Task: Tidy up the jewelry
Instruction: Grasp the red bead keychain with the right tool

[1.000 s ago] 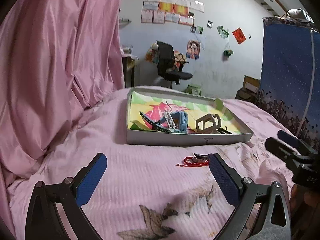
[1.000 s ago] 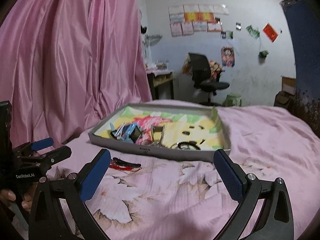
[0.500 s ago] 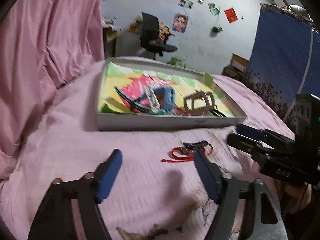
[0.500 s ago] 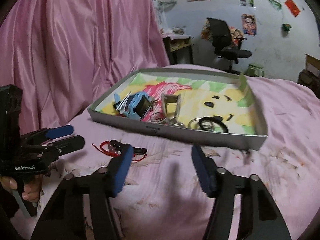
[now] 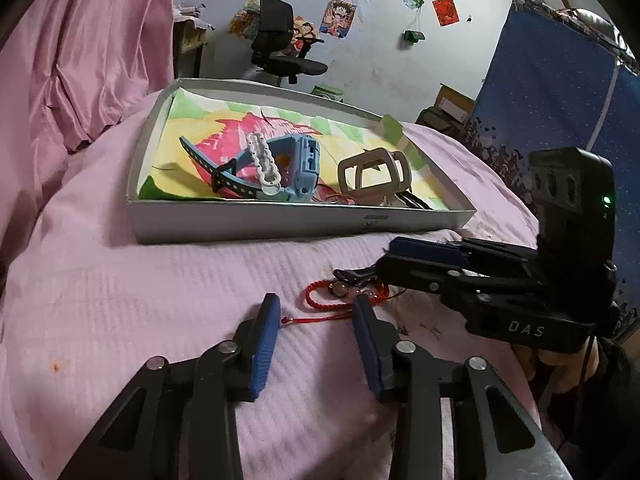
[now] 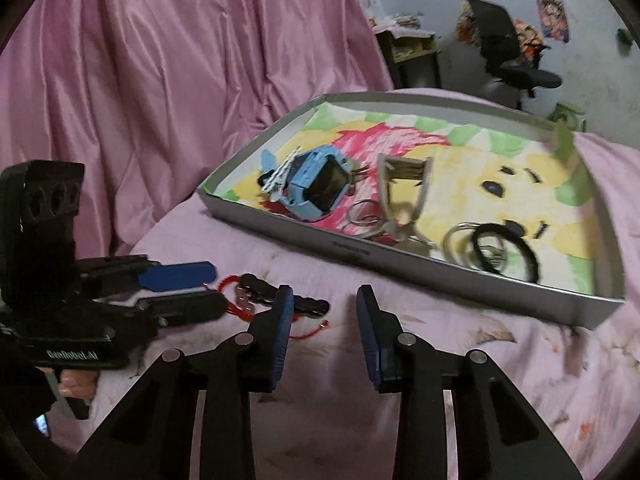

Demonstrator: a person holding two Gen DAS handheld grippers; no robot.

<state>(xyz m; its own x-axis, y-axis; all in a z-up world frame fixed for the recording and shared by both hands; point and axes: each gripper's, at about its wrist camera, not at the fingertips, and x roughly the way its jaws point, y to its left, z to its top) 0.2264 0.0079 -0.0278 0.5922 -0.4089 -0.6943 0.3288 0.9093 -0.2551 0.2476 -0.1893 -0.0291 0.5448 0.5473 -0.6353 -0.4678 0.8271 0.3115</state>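
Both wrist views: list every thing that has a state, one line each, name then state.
left gripper: open, low over the bedspread, fingers either side of the cord tail
right gripper: open, beside the black hair clip
red cord bracelet: on the bedspread, outside the tray
black hair clip: lying across the bracelet
tray: open-topped, holds jewelry
blue watch: in tray, on its side
beige hair claw: in tray

We see open pink bedspread [image 5: 120, 280] before the tray [image 5: 256, 224], whose near wall blocks a low approach. Beside the red bracelet [image 5: 320, 298], the right gripper [image 5: 400, 258] crowds one side and the left gripper [image 5: 316, 320] straddles its cord.
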